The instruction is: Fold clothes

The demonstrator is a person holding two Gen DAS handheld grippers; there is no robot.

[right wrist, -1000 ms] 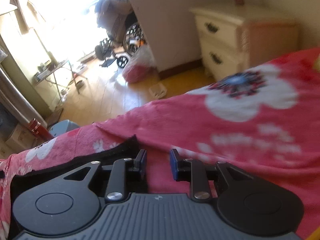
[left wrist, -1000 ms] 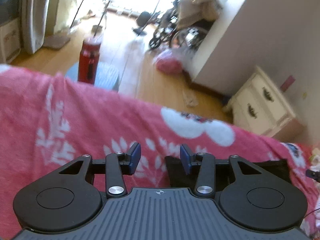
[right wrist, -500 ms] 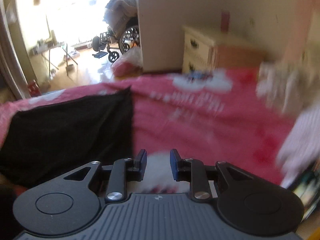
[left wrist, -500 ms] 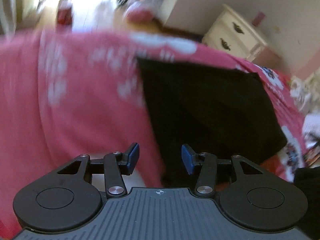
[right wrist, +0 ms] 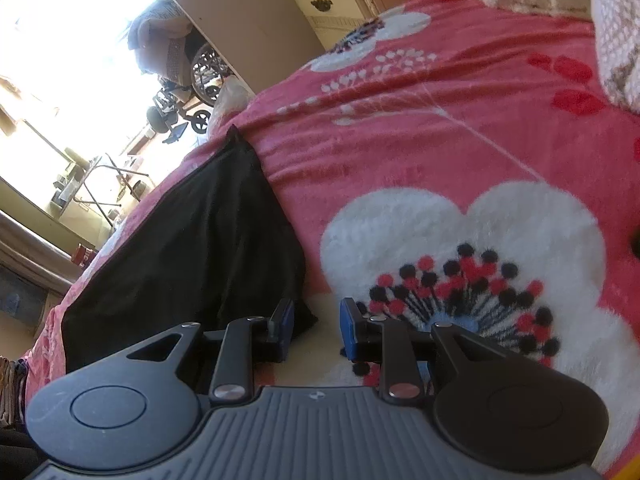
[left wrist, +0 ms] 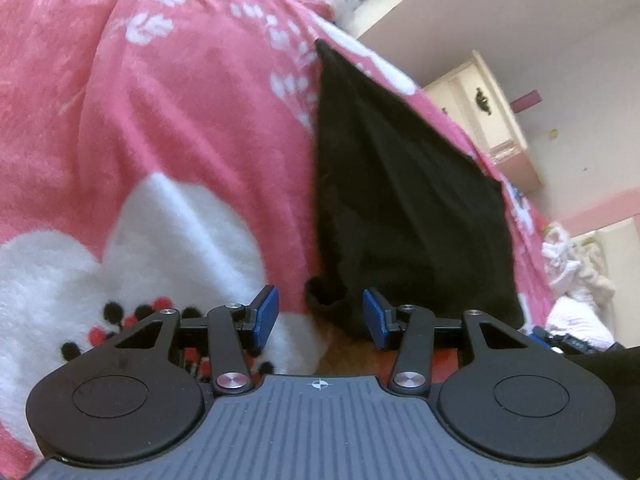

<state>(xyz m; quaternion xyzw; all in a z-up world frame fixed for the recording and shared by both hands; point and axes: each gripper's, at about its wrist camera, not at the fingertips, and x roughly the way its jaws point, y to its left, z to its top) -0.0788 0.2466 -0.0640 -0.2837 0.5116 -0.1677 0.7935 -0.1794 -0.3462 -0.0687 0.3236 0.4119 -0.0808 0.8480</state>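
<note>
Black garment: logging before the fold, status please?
Left gripper open at the near corner of the black garment. Right gripper open at the other near corner. Garment flat on pink blanket. Nothing in the way.

The near hem of the black cloth [left wrist: 400, 208] ran behind the left tongs [left wrist: 319, 320], so its front corner could not be traced. In the right wrist view the cloth [right wrist: 192, 264] slipped under the right tongs [right wrist: 316, 330] likewise. The dresser [right wrist: 332, 12] was cut by the top edge. The wheelchair [right wrist: 192, 80] was washed out by window glare.
</note>
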